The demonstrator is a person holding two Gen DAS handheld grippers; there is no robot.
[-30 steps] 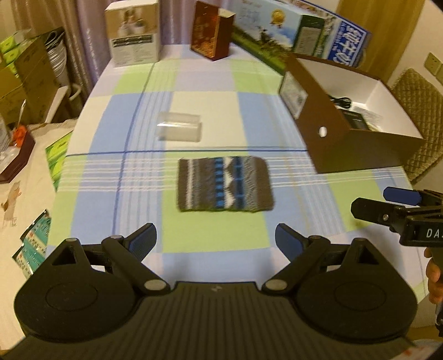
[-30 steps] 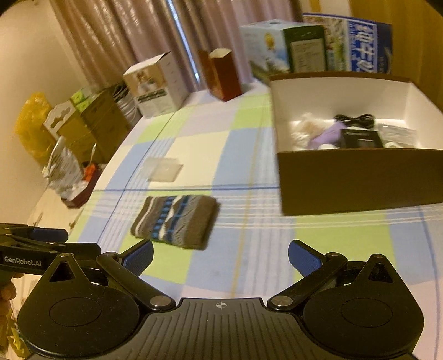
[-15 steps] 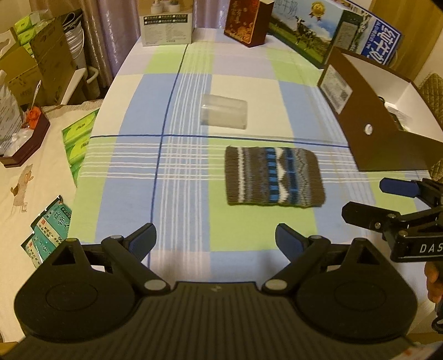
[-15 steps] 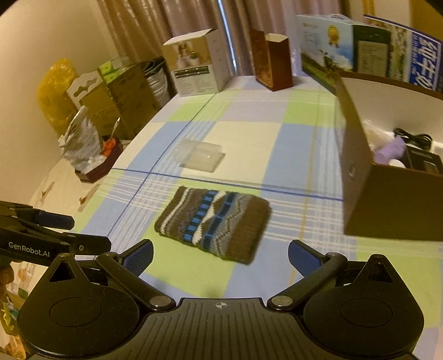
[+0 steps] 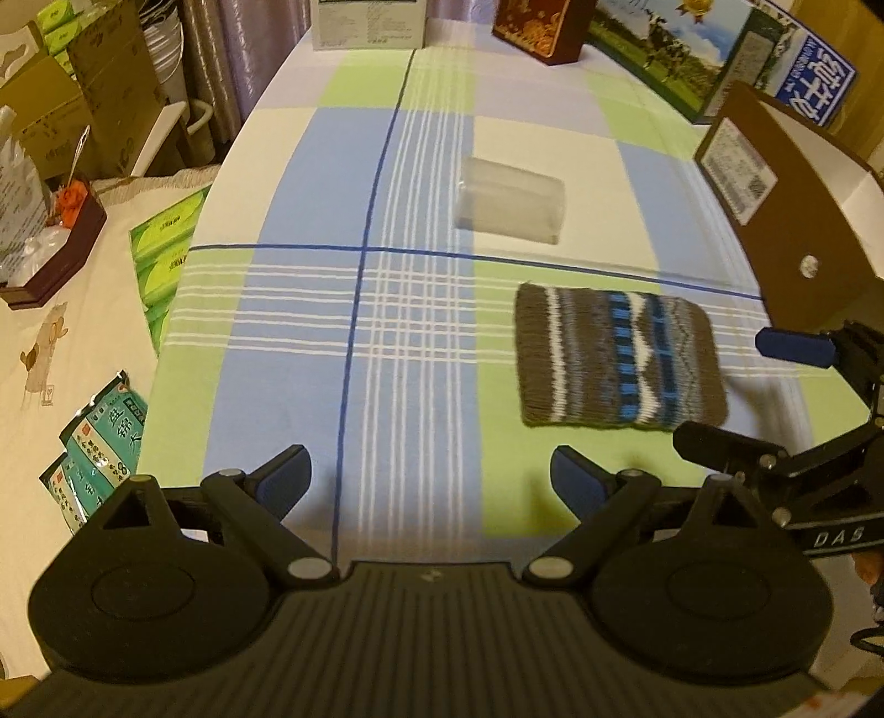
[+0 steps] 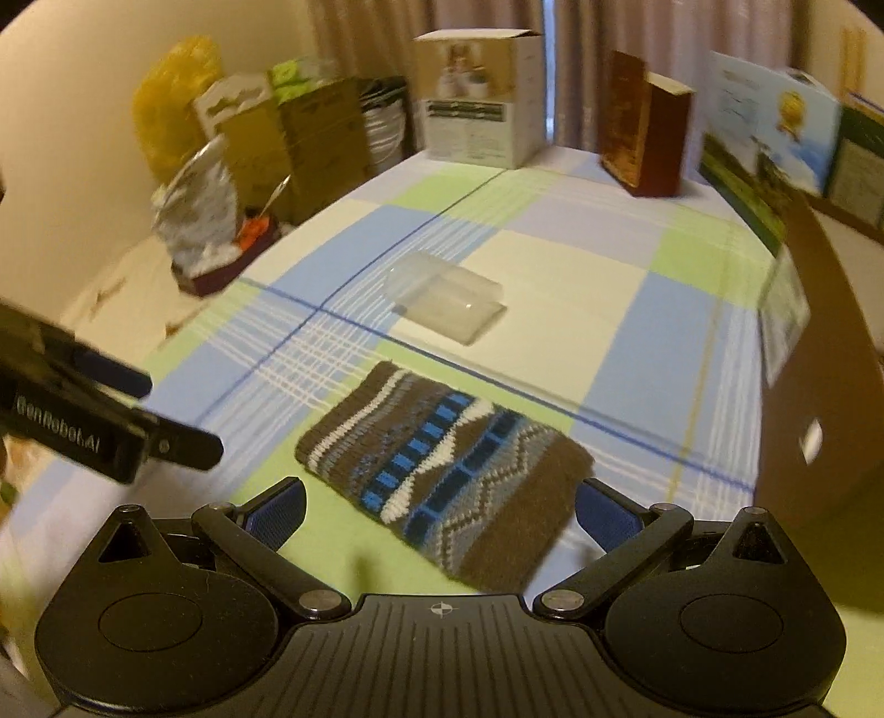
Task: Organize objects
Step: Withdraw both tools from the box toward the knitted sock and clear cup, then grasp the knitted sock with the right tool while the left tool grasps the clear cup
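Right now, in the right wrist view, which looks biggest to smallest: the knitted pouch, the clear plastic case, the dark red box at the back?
1. Knitted pouch, nearest the camera, so possibly exaggerated.
2. Dark red box and clear plastic case look similar; unsure.

On the table (image 5: 309, 309) the pouch (image 5: 616, 362) lies right of centre in the left wrist view, with the clear case (image 5: 508, 201) above it, apart and a little to the left. The open box (image 5: 795, 237) stands at the right edge, just right of the pouch. Along the top of the frame stand a carton (image 5: 367, 22) at centre, a book (image 5: 538, 25) right of it and a flat box (image 5: 718, 61) at upper right. The right gripper (image 5: 751, 392) sits at the right edge, just beside the pouch. Left of the table lie packets (image 5: 94, 447) at lower left and a tray (image 5: 50, 248) above them.

In the right wrist view the pouch (image 6: 442, 475) lies at lower centre, its near end between the right gripper's fingers (image 6: 276, 508), the case (image 6: 442, 301) above it, and the left gripper (image 6: 110, 425) at the left edge.
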